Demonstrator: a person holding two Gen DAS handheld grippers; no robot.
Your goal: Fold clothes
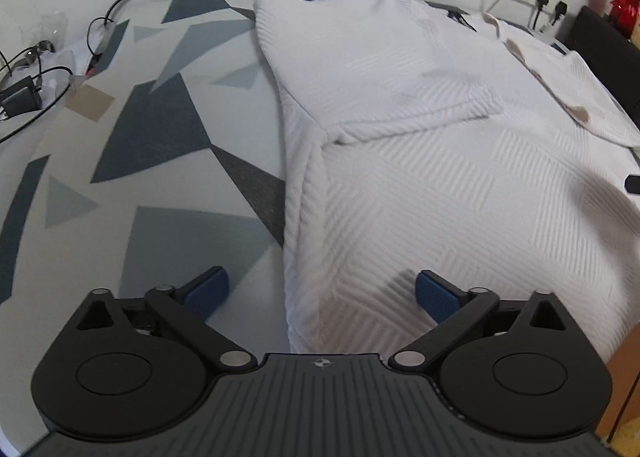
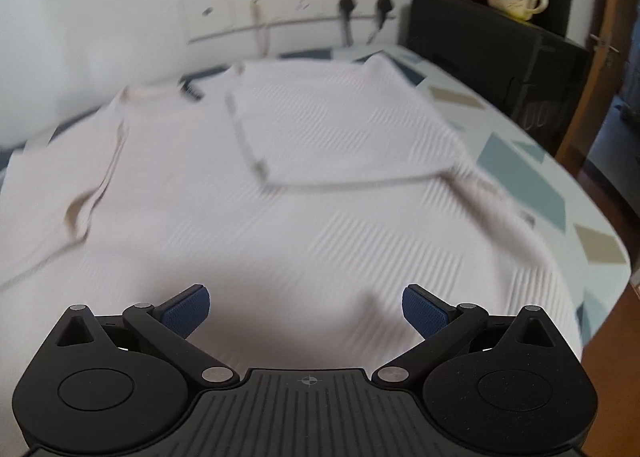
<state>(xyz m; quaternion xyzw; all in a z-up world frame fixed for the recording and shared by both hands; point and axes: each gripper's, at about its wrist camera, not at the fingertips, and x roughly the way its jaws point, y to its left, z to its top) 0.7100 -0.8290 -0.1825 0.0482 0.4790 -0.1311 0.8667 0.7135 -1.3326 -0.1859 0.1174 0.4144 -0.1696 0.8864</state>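
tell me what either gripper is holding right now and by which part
Nothing is held. The left gripper and right gripper both stand open above the white garment, pads clear of the cloth.

No readable text, labels, brands or numbers, crosshair mark on each hand-held gripper body

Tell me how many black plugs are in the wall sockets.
2. Both sit side by side in the wall socket strip behind the bed: one black plug, the other just right of it. A pale cable hangs further left.
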